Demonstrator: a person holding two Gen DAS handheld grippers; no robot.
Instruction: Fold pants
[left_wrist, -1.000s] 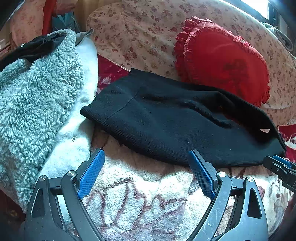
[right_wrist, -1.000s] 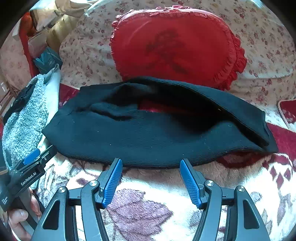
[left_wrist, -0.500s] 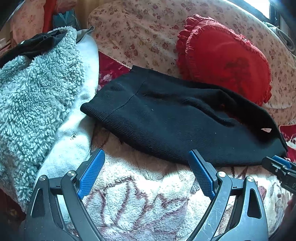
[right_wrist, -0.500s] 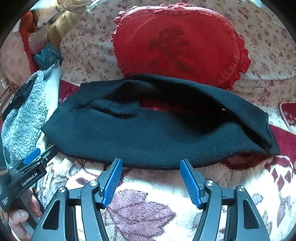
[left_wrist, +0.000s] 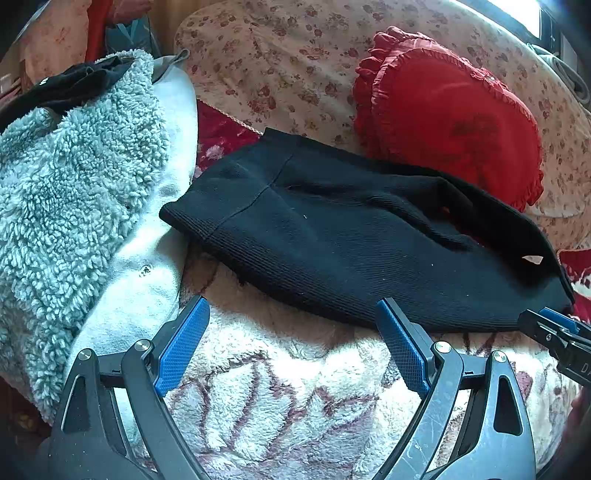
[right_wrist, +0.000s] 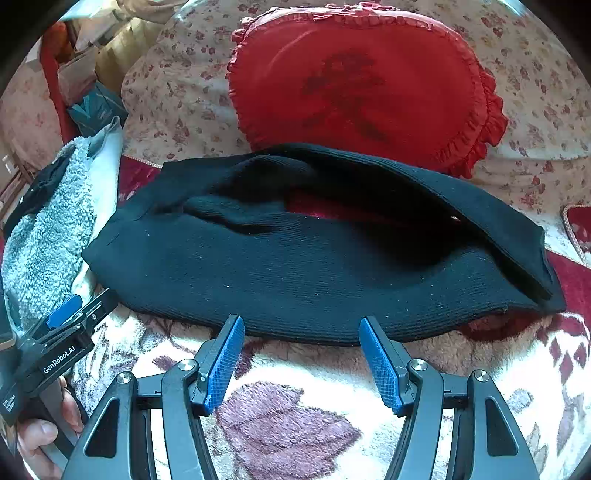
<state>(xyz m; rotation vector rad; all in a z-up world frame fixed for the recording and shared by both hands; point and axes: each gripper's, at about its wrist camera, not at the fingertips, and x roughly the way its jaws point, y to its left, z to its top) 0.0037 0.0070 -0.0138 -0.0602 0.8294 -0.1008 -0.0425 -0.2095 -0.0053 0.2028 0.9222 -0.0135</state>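
Black knit pants (left_wrist: 332, 236) lie folded lengthwise across a fluffy white-and-maroon blanket (left_wrist: 280, 398); they also show in the right wrist view (right_wrist: 303, 266). My left gripper (left_wrist: 291, 325) is open and empty, hovering just short of the pants' near edge. My right gripper (right_wrist: 301, 332) is open and empty, its tips at the near edge of the pants. The left gripper appears at the left edge of the right wrist view (right_wrist: 81, 306); the right gripper shows at the right edge of the left wrist view (left_wrist: 554, 328).
A red heart-shaped cushion (right_wrist: 354, 85) leans on the floral sofa back (left_wrist: 280, 59) behind the pants. A pale blue fleece garment (left_wrist: 74, 199) is piled at the left with a dark cloth (left_wrist: 74, 83) on top.
Both grippers pulled back slightly, so the pants sit a little farther up in both views. The jaws stayed open and the pants did not move.
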